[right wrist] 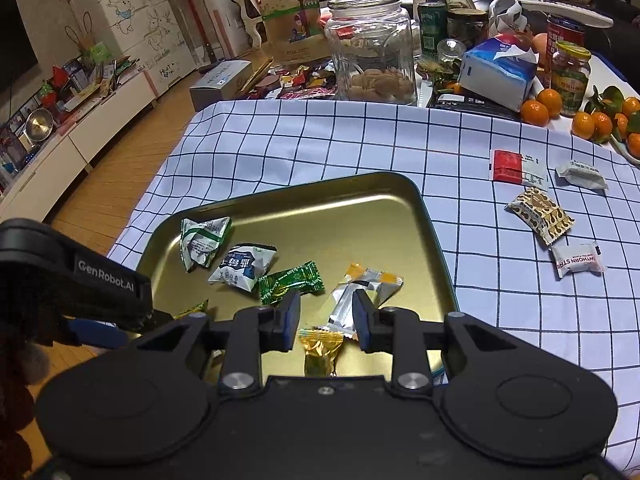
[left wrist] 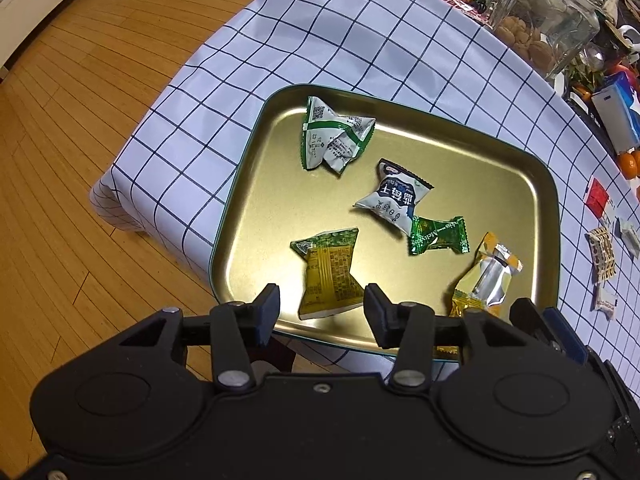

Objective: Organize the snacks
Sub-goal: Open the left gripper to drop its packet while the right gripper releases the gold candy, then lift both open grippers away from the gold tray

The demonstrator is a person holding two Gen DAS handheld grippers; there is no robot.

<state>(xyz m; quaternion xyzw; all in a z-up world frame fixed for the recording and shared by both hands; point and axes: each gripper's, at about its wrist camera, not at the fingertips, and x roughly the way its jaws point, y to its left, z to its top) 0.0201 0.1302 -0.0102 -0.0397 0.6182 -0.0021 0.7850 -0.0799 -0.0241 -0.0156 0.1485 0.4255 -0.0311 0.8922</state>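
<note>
Left claw [left wrist: 320, 304] spread, empty, above yellow-green packet [left wrist: 326, 276] at tray's [left wrist: 400, 148] six o'clock; right claw [right wrist: 326, 320] parted around gold candy [right wrist: 320, 350], apparently unpinched; crowding risks collision.

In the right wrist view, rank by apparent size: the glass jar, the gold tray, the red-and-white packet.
1. gold tray
2. glass jar
3. red-and-white packet
The tray lies nearer the camera, but it clearly looks largest.

Gold tray [left wrist: 400, 152] with dark green rim sits on a white cloth [right wrist: 360, 140] checked in dark blue, holding white-green [left wrist: 336, 136], white-navy [left wrist: 394, 196], glossy green [left wrist: 438, 235], yellow-green [left wrist: 326, 272] and orange-silver [left wrist: 490, 276] packets; floor [left wrist: 80, 120] amber wood.
</note>
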